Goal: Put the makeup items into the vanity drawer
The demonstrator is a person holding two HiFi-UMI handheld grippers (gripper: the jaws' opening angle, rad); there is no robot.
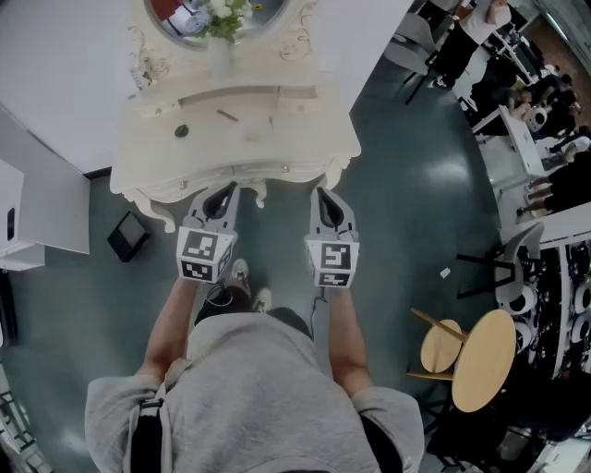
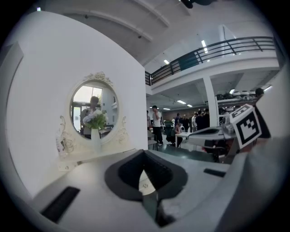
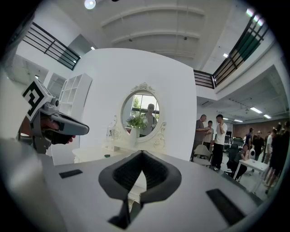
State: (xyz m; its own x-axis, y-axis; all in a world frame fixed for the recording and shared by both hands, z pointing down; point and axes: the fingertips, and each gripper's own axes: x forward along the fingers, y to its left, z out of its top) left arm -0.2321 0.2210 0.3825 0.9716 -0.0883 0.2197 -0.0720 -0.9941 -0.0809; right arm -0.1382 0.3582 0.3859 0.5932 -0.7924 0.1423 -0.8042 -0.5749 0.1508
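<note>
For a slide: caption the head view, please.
Left hand-held gripper and right hand-held gripper, both shut and empty, face the white vanity.

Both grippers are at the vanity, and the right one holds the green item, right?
No: the right gripper is shut and empty, as the right gripper view shows. The green item lies on the vanity. The left gripper is at the vanity too.

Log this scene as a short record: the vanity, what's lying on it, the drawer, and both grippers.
Vanity: cream carved dressing table with oval mirror
On top: small dark green round item; thin brown stick
Drawer: looks closed
Left gripper: jaws together, empty, just before the vanity's front edge
Right gripper: jaws together, empty, alongside the left
Progress: both items not yet picked up
</note>
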